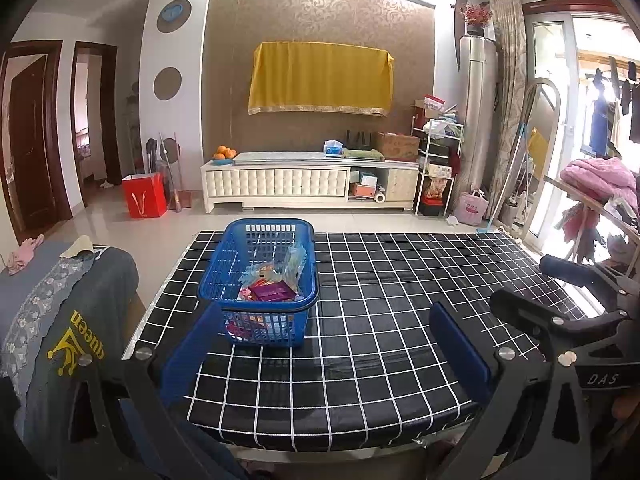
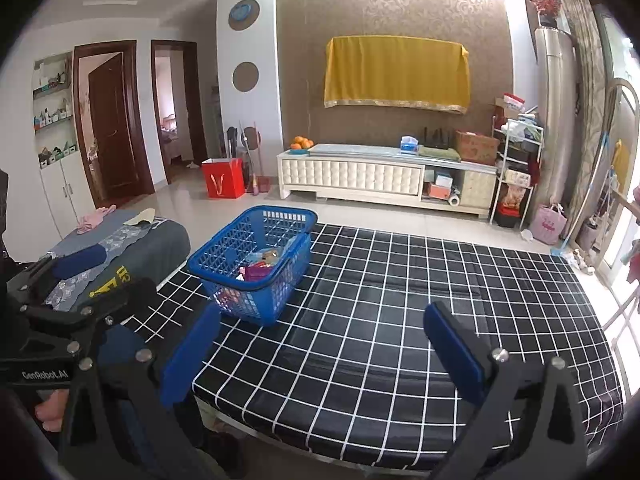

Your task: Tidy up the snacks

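Left gripper (image 1: 326, 354) and right gripper (image 2: 320, 354): jaws spread wide, holding nothing, above the black white-gridded tabletop (image 1: 400, 320). Blue perforated plastic basket (image 1: 260, 280) containing assorted wrapped snack packets (image 1: 272, 284) stands at 11 o'clock from both grippers.

Glossy blue plastic mesh basket (image 1: 258, 280) sits on smooth, slightly shiny checked tablecloth (image 1: 380, 320).

Yellow cloth (image 1: 320, 78) on the wall – oranges (image 1: 224, 153), red bag (image 1: 144, 195) below
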A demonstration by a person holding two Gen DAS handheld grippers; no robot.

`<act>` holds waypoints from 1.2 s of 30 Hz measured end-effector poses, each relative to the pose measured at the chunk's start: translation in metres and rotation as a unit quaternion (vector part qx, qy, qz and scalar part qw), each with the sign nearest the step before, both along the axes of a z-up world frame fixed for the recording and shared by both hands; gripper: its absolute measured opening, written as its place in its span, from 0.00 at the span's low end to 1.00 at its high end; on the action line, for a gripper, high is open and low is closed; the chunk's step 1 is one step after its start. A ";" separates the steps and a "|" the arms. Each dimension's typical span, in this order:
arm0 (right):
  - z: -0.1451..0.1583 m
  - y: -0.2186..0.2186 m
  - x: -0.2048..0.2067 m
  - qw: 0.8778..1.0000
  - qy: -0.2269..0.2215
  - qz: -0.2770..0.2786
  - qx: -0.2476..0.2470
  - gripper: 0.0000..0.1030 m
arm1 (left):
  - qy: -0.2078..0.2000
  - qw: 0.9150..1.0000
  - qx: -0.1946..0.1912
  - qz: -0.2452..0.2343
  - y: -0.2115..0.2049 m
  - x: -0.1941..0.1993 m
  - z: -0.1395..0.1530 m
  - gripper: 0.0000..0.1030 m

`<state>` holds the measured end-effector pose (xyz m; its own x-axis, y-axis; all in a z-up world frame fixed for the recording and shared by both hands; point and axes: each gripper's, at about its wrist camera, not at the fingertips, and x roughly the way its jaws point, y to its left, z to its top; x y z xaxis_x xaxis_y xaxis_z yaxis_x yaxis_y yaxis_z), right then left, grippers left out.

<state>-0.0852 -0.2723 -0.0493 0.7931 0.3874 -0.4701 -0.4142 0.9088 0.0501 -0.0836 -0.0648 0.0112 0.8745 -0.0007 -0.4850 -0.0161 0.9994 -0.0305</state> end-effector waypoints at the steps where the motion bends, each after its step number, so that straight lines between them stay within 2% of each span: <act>1: 0.000 0.000 0.000 1.000 -0.001 0.001 0.001 1.00 | -0.001 1.000 0.000 0.000 0.000 0.000 0.000 1.00; 27: 0.000 -0.005 -0.001 1.000 0.002 -0.005 0.005 1.00 | 0.001 1.000 -0.001 -0.013 -0.006 -0.001 -0.002 1.00; 36: 0.000 -0.006 -0.002 1.000 0.003 -0.010 0.003 1.00 | -0.002 1.000 0.015 -0.019 -0.014 -0.002 0.001 1.00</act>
